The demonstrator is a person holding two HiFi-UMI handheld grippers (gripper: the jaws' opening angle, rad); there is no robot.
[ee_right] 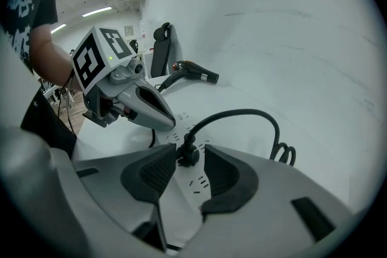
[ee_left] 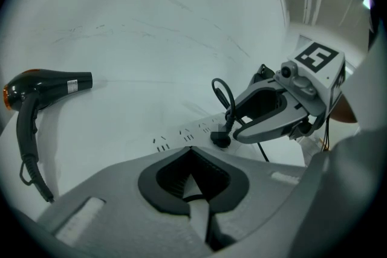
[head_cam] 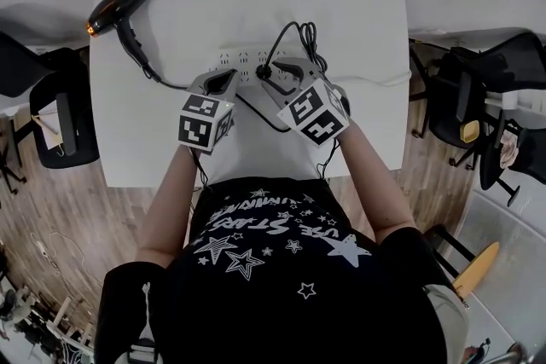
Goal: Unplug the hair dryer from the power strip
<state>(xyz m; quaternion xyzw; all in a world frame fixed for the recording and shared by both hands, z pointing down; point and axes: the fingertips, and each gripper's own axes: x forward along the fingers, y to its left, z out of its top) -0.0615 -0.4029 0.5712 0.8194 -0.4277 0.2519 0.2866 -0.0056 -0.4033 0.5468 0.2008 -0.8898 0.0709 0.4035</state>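
The hair dryer (head_cam: 128, 0) lies on its side at the far left corner of the white surface (head_cam: 367, 21), well apart from both tools. We see a glossy black body with an orange glow at one end, a pale label on the barrel and a slim handle angled toward the person. Its black cord (head_cam: 147, 68) leaves the handle and runs toward the power strip (head_cam: 243, 57), a long white bar with rows of sockets lying across the middle of the surface. A round black plug (ee_right: 187, 153) sits in the strip, and a thick cord rises from it, arches over and ends in a small coil (ee_right: 284, 154) beside the strip.

The right hand-held gripper (ee_right: 191, 161) has its jaws spread, with the plug standing between the ribbed dark pads (ee_right: 221, 175). The pads flank the plug closely but do not pinch it.

The left hand-held gripper (ee_left: 192, 151) has its jaws pressed together, tips meeting, nothing pinched between them, at the near edge of the strip to the left of the plug. We cannot tell whether it bears on the strip.

Each tool carries a cube with square markers (head_cam: 205, 122). The person's bare forearms (head_cam: 175, 183) reach in from below, over a black shirt with white stars (head_cam: 273, 268). Dark chairs (head_cam: 60, 119) stand on the wooden floor on either side.
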